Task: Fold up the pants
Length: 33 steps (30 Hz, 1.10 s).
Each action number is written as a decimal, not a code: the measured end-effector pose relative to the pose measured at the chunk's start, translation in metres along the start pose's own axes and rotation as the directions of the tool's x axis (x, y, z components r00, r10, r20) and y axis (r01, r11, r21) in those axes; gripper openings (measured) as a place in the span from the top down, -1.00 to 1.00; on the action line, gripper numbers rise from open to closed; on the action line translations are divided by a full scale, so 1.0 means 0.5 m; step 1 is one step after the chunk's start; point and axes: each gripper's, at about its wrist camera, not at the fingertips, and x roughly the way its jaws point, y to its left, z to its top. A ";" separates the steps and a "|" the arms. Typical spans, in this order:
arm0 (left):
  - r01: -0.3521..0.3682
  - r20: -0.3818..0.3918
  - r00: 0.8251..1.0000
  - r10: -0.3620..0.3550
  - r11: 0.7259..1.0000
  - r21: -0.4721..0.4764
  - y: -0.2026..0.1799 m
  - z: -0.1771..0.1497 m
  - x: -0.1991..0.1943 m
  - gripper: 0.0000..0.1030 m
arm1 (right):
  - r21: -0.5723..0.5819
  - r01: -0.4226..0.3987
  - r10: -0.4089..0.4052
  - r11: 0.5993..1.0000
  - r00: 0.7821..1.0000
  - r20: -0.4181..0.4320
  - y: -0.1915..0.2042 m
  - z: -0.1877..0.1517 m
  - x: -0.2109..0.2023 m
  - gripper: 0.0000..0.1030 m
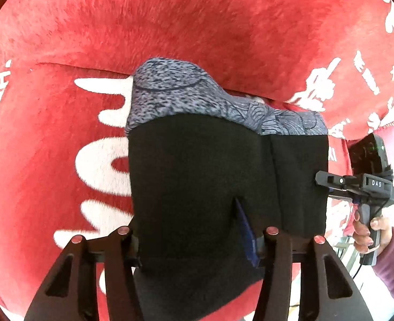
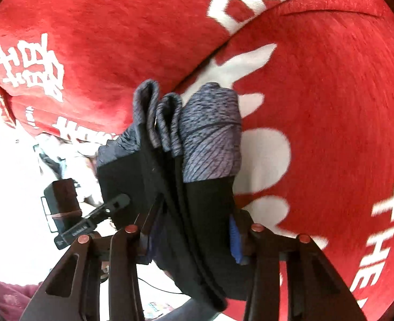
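The pants (image 1: 202, 165) are black with a grey patterned upper part, folded into several layers and held up above the red blanket. My left gripper (image 1: 197, 243) is shut on the pants' near edge. My right gripper (image 1: 321, 184) shows at the right of the left wrist view, pinching the pants' right edge. In the right wrist view the pants (image 2: 194, 165) hang in folds between the fingers of my right gripper (image 2: 191, 238), which is shut on them. My left gripper (image 2: 116, 203) shows there at the left, clamped on the far edge.
A red plush blanket (image 1: 197, 21) with white lettering covers the surface below and behind; it shows in the right wrist view (image 2: 330, 107) too. A hand in a maroon sleeve (image 1: 384, 243) holds the right gripper's handle. A bright white area lies at left in the right wrist view.
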 end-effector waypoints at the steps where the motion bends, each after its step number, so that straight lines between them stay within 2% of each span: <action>1: -0.002 0.001 1.000 0.002 1.000 0.009 0.001 -0.011 -0.019 -0.05 | -0.003 -0.006 0.006 1.000 1.000 -0.005 0.012 -0.011 -0.002 0.12; 7: -0.045 0.007 0.999 0.045 0.999 0.005 0.039 -0.077 -0.106 -0.05 | 0.012 -0.062 0.062 0.998 0.997 -0.046 0.056 -0.080 0.013 0.12; 11: -0.131 -0.022 0.991 0.130 0.991 -0.026 0.089 -0.119 -0.106 -0.07 | 0.020 -0.075 0.076 0.997 0.995 -0.069 0.071 -0.106 0.061 0.13; 13: -0.201 -0.041 0.979 0.199 0.979 -0.045 0.116 -0.134 -0.085 -0.20 | 0.025 -0.059 0.061 0.998 0.995 -0.079 0.070 -0.110 0.096 0.13; 14: -0.255 -0.041 0.967 0.253 0.966 -0.047 0.131 -0.143 -0.072 -0.29 | 0.028 -0.039 0.042 0.999 0.996 -0.085 0.069 -0.114 0.113 0.12; 16: -0.297 0.005 0.955 0.297 0.954 -0.050 0.146 -0.149 -0.068 -0.70 | -0.020 0.064 -0.066 0.998 0.995 -0.076 0.069 -0.117 0.141 0.11; 17: -0.307 0.014 0.951 0.308 0.950 -0.054 0.154 -0.151 -0.066 -0.80 | -0.053 0.122 -0.125 0.991 0.990 -0.060 0.071 -0.114 0.146 0.01; 18: -0.318 0.017 0.948 0.319 0.946 -0.060 0.161 -0.153 -0.066 -0.96 | -0.067 0.147 -0.151 0.987 0.987 -0.054 0.072 -0.112 0.149 -0.09; 19: -0.328 0.020 0.944 0.330 0.942 -0.071 0.167 -0.155 -0.065 -0.99 | -0.079 0.183 -0.187 0.980 0.981 -0.050 0.074 -0.111 0.152 -0.17; 21: -0.322 0.012 0.946 0.324 0.942 -0.093 0.170 -0.156 -0.067 -0.99 | -0.117 0.268 -0.274 0.956 0.961 -0.038 0.080 -0.111 0.153 -0.44; 23: -0.351 0.005 0.936 0.353 0.931 -0.101 0.165 -0.160 -0.076 -0.99 | -0.130 0.326 -0.331 0.937 0.943 -0.023 0.072 -0.119 0.136 -0.48; 26: -0.419 0.013 0.907 0.421 0.905 -0.072 0.146 -0.164 -0.091 -0.99 | -0.110 0.381 -0.384 0.918 0.923 -0.006 0.079 -0.130 0.117 -0.52; 30: -0.443 0.005 0.896 0.444 0.895 -0.050 0.121 -0.180 -0.118 -0.99 | -0.086 0.426 -0.428 0.901 0.904 -0.006 0.091 -0.161 0.098 -0.57; 33: -0.454 -0.008 0.891 0.454 0.890 -0.040 0.100 -0.192 -0.137 -0.99 | -0.071 0.439 -0.441 0.896 0.898 -0.005 0.104 -0.188 0.082 -0.62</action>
